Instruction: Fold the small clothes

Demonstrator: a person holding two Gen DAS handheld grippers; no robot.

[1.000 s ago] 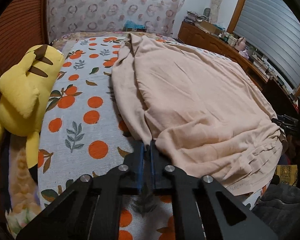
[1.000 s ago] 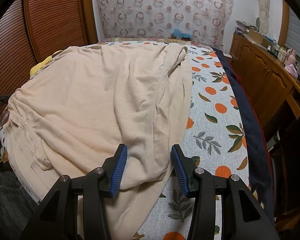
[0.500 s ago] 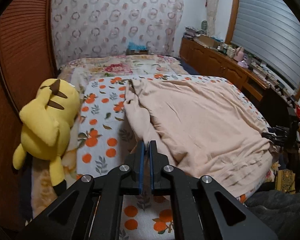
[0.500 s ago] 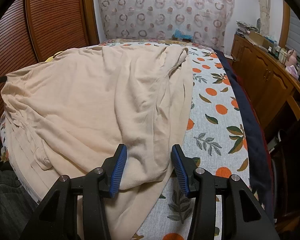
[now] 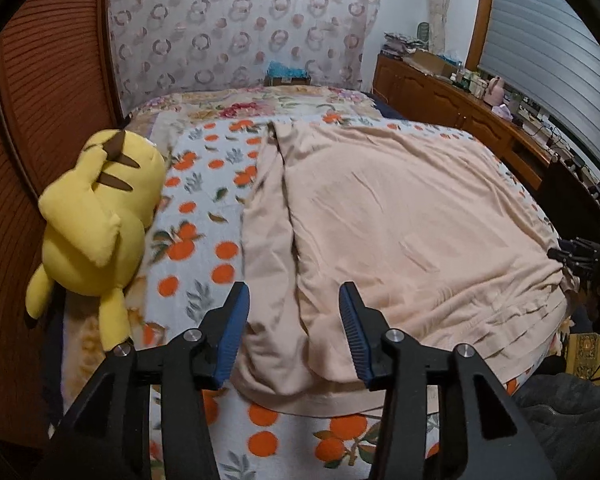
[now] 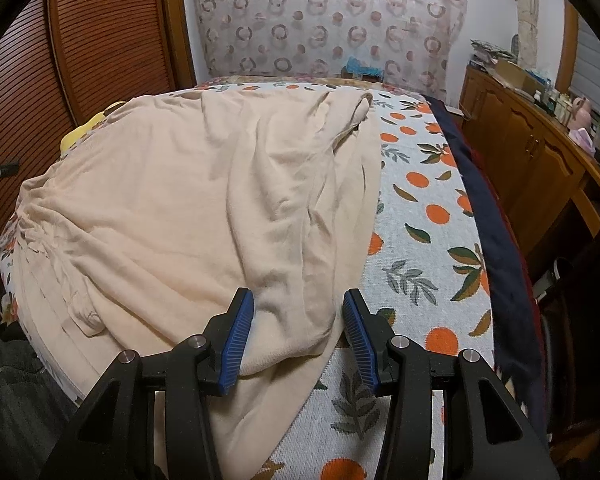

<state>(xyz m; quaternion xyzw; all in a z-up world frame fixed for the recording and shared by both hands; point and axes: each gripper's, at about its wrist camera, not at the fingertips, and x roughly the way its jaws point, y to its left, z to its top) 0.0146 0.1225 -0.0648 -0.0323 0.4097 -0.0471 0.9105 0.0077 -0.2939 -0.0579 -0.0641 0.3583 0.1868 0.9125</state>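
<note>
Garment (image 5: 400, 216) of pale peach cloth lies spread over most of the bed (image 5: 204, 208), on the bedspread printed with oranges. It is probably laid flat so that the edges can be folded inward, and one long side strip (image 5: 266, 240) is already turned beside the main body.

The left gripper (image 5: 294, 332) hangs above the near end of that strip. Its jaws are opening, and the cloth seen between them lies below, not pressed by the pads. The right gripper (image 6: 298, 338) stands released over the other near corner of the garment (image 6: 204, 208), with nothing pinched. I judge both are placed for the next fold.

A yellow plush toy (image 5: 96, 220) rests at the bed's edge beside the wooden panel. No container is involved here.
</note>
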